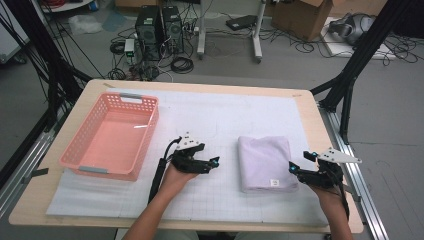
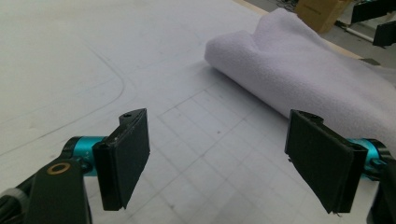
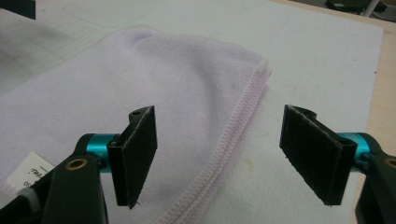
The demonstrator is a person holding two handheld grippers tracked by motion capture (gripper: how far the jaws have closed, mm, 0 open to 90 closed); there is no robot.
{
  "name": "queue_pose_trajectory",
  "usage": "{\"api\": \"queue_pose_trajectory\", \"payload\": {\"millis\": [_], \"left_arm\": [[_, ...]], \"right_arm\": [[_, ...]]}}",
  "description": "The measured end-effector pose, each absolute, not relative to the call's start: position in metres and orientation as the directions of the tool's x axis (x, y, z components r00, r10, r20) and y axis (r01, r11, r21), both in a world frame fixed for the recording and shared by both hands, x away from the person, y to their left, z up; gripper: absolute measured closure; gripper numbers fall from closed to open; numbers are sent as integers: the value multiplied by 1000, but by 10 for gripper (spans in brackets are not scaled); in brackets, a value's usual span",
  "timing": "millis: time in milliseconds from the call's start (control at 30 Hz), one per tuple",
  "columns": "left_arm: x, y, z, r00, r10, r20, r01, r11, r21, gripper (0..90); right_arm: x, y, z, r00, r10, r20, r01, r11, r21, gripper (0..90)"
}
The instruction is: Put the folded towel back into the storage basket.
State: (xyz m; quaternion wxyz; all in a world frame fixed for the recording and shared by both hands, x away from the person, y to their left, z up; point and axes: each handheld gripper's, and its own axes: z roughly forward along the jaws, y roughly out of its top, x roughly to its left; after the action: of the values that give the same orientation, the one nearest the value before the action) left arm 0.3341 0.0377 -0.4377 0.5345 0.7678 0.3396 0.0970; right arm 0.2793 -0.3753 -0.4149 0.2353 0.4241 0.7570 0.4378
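Left claw (image 1: 214,162): jaws apart and empty, held low over the gridded mat, pointing toward the towel; in the left gripper view the claw (image 2: 217,161) frames bare mat, with the towel's rolled fold just beyond its right jaw.
Right claw (image 1: 292,167): jaws apart and empty, just at the towel's right near corner; in the right gripper view the claw (image 3: 217,158) straddles the towel's stitched edge, left jaw over cloth, right jaw over mat.
Hands: the left hand (image 1: 175,175) and right hand (image 1: 327,192) come in from the near edge, each gripping its tool.
Towel: pale lilac folded fleece towel (image 1: 265,162) lying flat on the mat, right of centre, between the two claws; a small white label (image 1: 274,183) sits at its near edge.
Mat: white gridded sheet (image 1: 220,120) covering most of the tabletop.
Basket: pink rectangular plastic lattice basket (image 1: 145,142) on the mat's left side, well apart from the towel, nothing inside.
Tabletop: light wooden board with rounded corners (image 1: 310,112).
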Motion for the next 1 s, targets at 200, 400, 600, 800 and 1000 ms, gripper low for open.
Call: {"api": "queue_pose_trajectory", "payload": {"millis": [200,400,600,800,1000], "left_arm": [[343,9,-436,767,598,-235,449,-237,861,230],[347,-22,-438,787,564,-249,461,-269,846,235],[349,-40,-441,796,540,-274,481,-288,828,233],[352,-47,-446,763,544,-348,544,-251,801,233],[353,-56,-450,730,556,-397,601,-246,761,218]], "right_arm": [[281,-375,-416,-531,847,19,443,258,858,264],[281,-376,-417,-530,848,17,444,261,857,264],[281,-375,-417,-530,848,17,444,260,857,264],[281,-373,-417,-534,846,15,446,266,854,264],[282,-373,-417,-536,844,12,443,269,856,264]]}}
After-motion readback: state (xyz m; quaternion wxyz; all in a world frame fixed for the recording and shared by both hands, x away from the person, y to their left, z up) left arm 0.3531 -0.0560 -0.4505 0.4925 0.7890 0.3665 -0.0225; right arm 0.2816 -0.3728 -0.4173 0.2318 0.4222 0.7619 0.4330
